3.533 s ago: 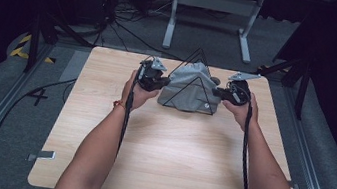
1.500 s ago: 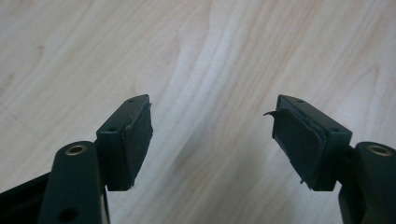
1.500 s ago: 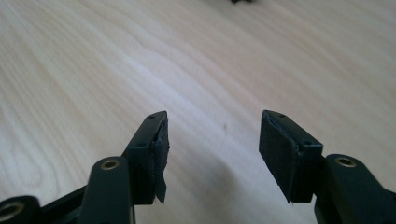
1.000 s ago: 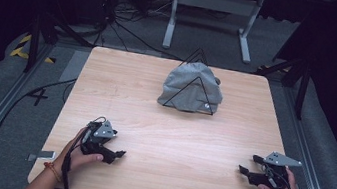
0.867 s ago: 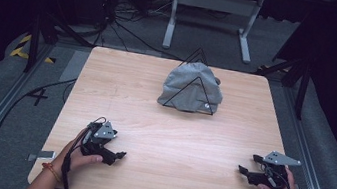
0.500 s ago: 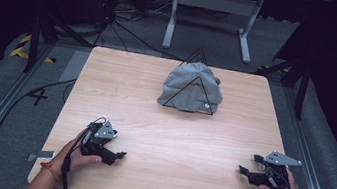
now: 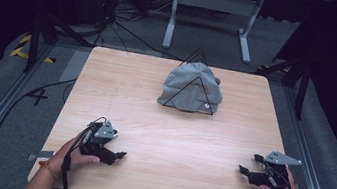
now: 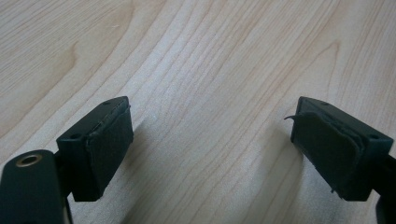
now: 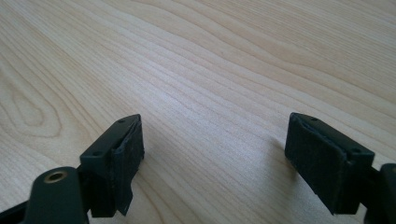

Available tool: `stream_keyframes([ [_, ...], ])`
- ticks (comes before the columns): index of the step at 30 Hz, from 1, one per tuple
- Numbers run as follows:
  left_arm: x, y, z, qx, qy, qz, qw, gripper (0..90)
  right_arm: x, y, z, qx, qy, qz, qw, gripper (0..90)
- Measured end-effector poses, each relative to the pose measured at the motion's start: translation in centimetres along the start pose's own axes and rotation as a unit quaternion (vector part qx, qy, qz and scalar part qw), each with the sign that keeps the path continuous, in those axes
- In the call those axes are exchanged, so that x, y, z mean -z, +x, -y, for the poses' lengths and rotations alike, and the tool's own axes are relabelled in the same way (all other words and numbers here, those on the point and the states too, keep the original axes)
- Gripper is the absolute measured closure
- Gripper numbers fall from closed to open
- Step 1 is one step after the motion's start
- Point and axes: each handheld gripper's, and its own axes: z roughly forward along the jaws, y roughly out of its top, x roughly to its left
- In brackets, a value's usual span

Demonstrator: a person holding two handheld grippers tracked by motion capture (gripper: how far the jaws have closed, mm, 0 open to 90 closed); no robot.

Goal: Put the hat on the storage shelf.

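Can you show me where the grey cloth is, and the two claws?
Cloth [image 7: 191, 89]: high view, middle of the heap.
Left claw [image 7: 119, 155]: high view, between its tips.
Right claw [image 7: 242, 170]: high view, between its tips.

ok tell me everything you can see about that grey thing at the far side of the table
The grey cloth item looks like soft fabric bunched into a rounded mound, wider at its base. It rests on the wooden table near the far edge, about centred from left to right. Thin black lines forming triangles show over it and just behind its top; what they are cannot be told. A small pale mark sits low on its right side. Neither gripper touches it.
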Motion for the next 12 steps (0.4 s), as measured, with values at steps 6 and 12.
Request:
stream_keyframes([
  [6, -0.06, 0.05, -0.06, -0.001, 0.000, -0.002, 1.0000, 12.2, 0.01, -0.04, 0.01, 0.001, 0.000, -0.002, 1.0000, 20.1],
  [12, -0.12, 0.06, -0.07, 0.000, -0.001, -0.002, 1.0000, 11.8, 0.01, -0.05, 0.01, 0.002, 0.000, -0.002, 1.0000, 20.1],
])
